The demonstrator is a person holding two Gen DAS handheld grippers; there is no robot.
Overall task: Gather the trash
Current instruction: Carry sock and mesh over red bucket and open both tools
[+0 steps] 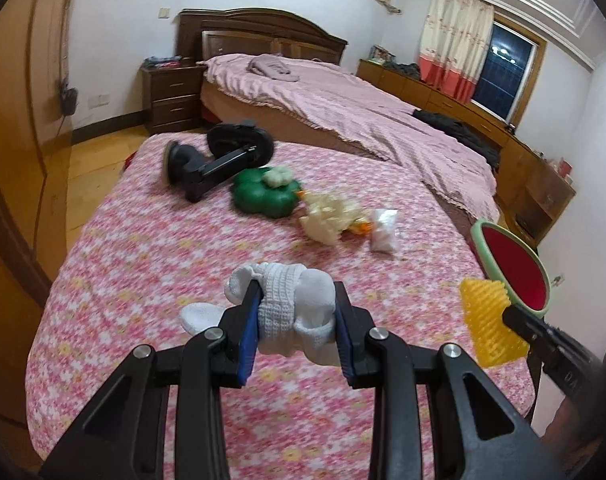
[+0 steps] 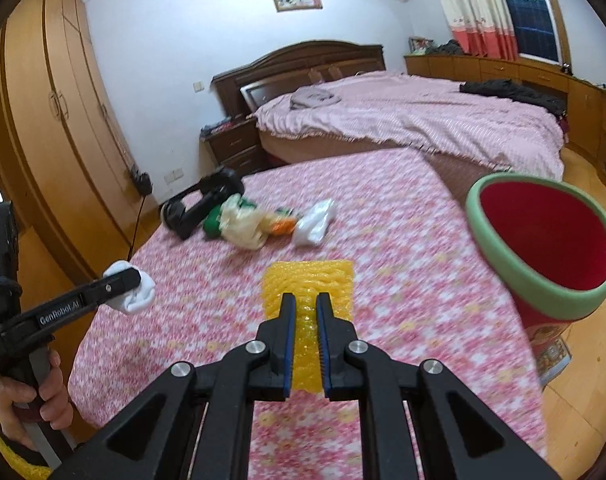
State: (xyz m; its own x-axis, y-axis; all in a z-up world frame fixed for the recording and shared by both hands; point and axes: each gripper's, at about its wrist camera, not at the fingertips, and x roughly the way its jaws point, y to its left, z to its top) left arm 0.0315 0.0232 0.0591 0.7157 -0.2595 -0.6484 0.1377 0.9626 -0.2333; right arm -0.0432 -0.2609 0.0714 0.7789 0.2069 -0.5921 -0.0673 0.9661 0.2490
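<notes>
My left gripper [image 1: 297, 294] is shut on a rolled white sock [image 1: 315, 284] and holds it above the pink floral bedspread [image 1: 143, 280]. In the right wrist view the same sock [image 2: 141, 298] shows at the left gripper's [image 2: 131, 280] tip. A yellow ribbed foam sheet [image 2: 309, 276] is pinched between the pads of my right gripper [image 2: 306, 298], which is shut on it and lifted off the spread. At the right stands a red bin with a green rim [image 2: 471, 208], close beside the yellow sheet [image 1: 489, 320] and, in the left wrist view, just behind it.
Farther up the spread lie a crumpled cream bag [image 1: 331, 216], a small white packet [image 1: 383, 230], a green flower-shaped object [image 1: 263, 194] and a black clamp-like device [image 1: 219, 160]. A bed with a pink cover [image 1: 343, 108] is behind, wardrobes [image 2: 55, 120] at the left.
</notes>
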